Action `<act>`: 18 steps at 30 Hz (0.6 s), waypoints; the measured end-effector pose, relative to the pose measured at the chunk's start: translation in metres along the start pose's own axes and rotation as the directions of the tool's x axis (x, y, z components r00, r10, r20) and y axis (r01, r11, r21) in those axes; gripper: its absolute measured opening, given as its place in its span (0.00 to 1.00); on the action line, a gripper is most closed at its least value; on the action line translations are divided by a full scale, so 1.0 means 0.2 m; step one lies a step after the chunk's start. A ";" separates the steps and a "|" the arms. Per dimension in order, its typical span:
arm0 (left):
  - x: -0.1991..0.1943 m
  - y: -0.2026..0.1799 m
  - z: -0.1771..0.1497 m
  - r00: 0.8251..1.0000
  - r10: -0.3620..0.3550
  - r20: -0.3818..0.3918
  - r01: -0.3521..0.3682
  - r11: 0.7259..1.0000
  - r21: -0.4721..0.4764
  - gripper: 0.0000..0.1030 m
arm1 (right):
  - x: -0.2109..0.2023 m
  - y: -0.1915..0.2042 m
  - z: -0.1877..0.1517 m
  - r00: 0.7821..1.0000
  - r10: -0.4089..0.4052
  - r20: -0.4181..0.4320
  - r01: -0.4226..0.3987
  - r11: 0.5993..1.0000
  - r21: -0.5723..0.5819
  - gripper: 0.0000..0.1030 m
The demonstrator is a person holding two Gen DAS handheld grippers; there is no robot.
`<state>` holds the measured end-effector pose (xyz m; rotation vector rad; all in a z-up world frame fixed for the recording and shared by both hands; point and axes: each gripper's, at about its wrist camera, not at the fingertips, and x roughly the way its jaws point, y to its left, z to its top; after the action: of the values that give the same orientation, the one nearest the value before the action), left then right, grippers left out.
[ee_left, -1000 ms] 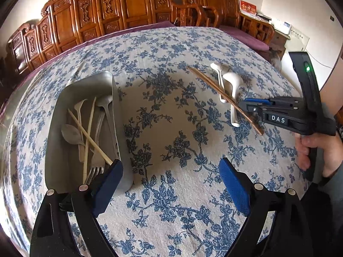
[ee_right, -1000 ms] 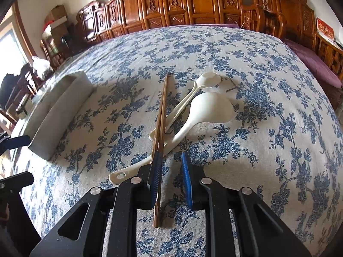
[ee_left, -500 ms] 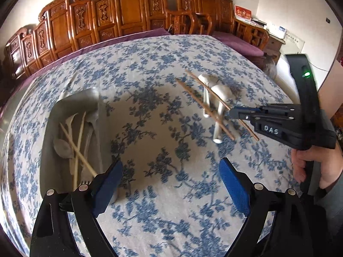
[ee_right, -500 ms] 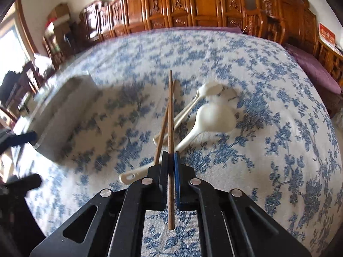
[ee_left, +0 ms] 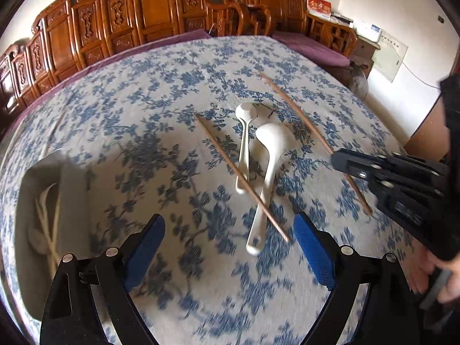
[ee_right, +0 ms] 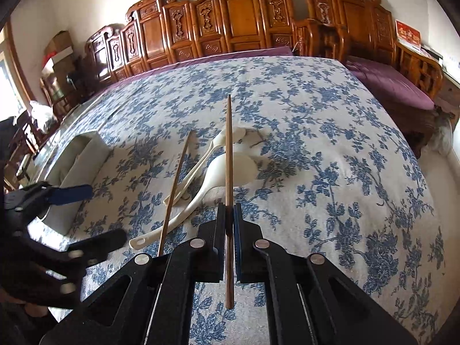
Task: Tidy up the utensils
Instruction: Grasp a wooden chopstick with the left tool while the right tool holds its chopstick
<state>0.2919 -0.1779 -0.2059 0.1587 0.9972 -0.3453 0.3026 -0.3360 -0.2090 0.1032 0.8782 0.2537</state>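
My right gripper point(ee_right: 229, 215) is shut on a brown wooden chopstick point(ee_right: 228, 149) and holds it above the cloth; it also shows in the left wrist view point(ee_left: 299, 118). A second chopstick point(ee_right: 176, 184) lies on the table across two white spoons, a large one point(ee_right: 230, 169) and a small one point(ee_right: 201, 169). In the left wrist view the lying chopstick point(ee_left: 241, 178), large spoon point(ee_left: 270, 166) and small spoon point(ee_left: 244, 132) sit just ahead of my open, empty left gripper point(ee_left: 228, 238). A grey metal tray point(ee_left: 72, 195) at the left holds several utensils.
The table carries a blue-flowered cloth point(ee_right: 330, 143). Carved wooden chairs point(ee_right: 244, 20) line the far side, and a purple-cushioned bench point(ee_right: 388, 83) stands at the right. The tray also shows in the right wrist view point(ee_right: 83, 166).
My right gripper closed on one chopstick and lifted it off the spoons. My left gripper swung right, away from the tray, toward the spoons.
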 end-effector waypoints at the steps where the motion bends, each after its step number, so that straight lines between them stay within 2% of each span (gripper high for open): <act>1: 0.03 -0.01 0.02 1.000 0.002 -0.009 -0.002 1.000 -0.004 0.85 | 0.00 -0.01 0.00 1.000 0.002 0.003 -0.002 1.000 0.007 0.06; 4: 0.10 -0.02 0.05 1.000 0.007 -0.030 -0.007 1.000 -0.014 0.84 | 0.00 -0.02 0.01 1.000 0.011 0.011 -0.011 1.000 0.019 0.06; 8: 0.18 -0.02 0.09 0.998 0.004 -0.060 -0.007 0.999 -0.048 0.67 | -0.01 -0.02 0.02 1.000 0.018 0.021 -0.019 1.000 0.024 0.06; 13: 0.23 -0.01 0.09 0.995 0.007 -0.101 -0.014 0.998 -0.066 0.51 | 0.00 -0.02 0.02 0.999 0.028 0.018 -0.028 0.999 0.032 0.06; 18: 0.22 0.02 0.05 0.995 0.005 -0.104 -0.013 0.997 -0.075 0.47 | 0.00 -0.02 0.02 0.999 0.032 0.020 -0.033 0.999 0.033 0.06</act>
<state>0.3235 -0.1862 -0.2369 0.1137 1.1104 -0.2927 0.3062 -0.3391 -0.2066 0.1513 0.8620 0.2679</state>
